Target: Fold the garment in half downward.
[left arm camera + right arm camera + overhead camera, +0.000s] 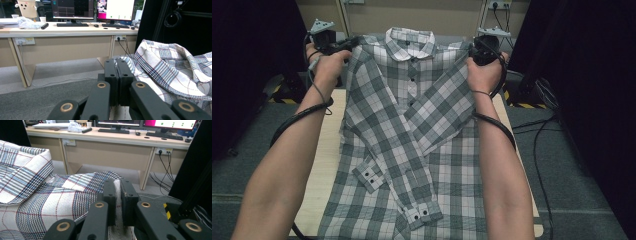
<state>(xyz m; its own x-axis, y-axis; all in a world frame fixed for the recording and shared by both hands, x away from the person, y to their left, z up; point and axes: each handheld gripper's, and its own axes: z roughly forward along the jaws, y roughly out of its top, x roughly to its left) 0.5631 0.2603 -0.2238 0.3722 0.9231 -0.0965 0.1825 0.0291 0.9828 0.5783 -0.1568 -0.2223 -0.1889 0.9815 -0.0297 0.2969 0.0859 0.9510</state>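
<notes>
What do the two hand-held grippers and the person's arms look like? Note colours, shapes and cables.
Each hand-held gripper, left and right, is black with a grey three-cornered plate on top. Its jaws carry brass-coloured rivets. A black cable loops along each forearm. No sleeves are worn.

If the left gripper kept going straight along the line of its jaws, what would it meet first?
The left gripper is shut on the plaid shirt at the shoulder, so cloth is already in the jaws. Beyond the tips, the way looks free over grey floor up to the wooden desk, though the depth is hard to judge.

The shirt [412,150] hem seems cut off below
</notes>
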